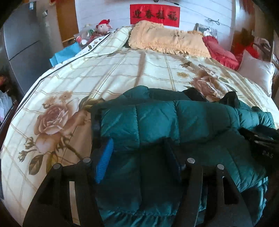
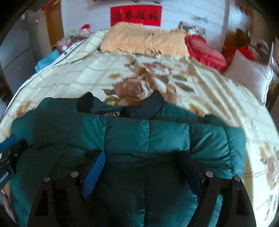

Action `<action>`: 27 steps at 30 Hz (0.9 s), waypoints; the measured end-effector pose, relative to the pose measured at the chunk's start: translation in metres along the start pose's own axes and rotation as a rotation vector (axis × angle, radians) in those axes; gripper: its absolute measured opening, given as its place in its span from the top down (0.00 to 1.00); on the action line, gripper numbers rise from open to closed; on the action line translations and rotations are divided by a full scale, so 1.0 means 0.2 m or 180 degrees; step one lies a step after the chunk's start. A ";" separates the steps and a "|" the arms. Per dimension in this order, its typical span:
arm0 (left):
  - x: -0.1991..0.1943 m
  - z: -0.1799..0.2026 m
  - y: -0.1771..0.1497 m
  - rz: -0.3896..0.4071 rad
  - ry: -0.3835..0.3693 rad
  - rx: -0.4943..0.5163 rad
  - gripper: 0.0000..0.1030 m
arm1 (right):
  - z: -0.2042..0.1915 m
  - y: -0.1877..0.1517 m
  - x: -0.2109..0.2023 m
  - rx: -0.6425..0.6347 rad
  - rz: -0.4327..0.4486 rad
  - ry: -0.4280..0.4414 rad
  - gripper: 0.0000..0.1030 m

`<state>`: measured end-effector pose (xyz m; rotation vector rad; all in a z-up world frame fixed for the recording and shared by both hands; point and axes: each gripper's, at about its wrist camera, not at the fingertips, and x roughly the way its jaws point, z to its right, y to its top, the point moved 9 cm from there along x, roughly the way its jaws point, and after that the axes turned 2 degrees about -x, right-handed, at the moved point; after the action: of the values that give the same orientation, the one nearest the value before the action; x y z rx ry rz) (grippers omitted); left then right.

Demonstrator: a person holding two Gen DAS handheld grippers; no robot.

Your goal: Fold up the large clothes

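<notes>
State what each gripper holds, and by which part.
Nothing is clamped. The left gripper and the right gripper both stand open over the quilted body of the green puffer jacket, with fabric between the spread fingers.

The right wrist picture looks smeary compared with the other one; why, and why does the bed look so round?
Right wrist view: motion blur smears the floral bedspread and red banner. Left wrist view: sharper, banner characters crisp. Both: fisheye lens bows the bed.
</notes>
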<state>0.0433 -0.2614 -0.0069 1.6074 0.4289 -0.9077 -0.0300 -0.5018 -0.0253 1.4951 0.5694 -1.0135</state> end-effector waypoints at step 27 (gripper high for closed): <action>0.02 0.01 -0.03 -0.0049 -0.0103 -0.0011 0.40 | 0.12 -0.26 -0.47 -0.0099 0.0352 0.0132 0.15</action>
<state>0.0409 -0.2632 -0.0143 1.5860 0.4205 -0.9428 -0.1266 -0.4954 0.0261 1.5063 0.5235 -0.8863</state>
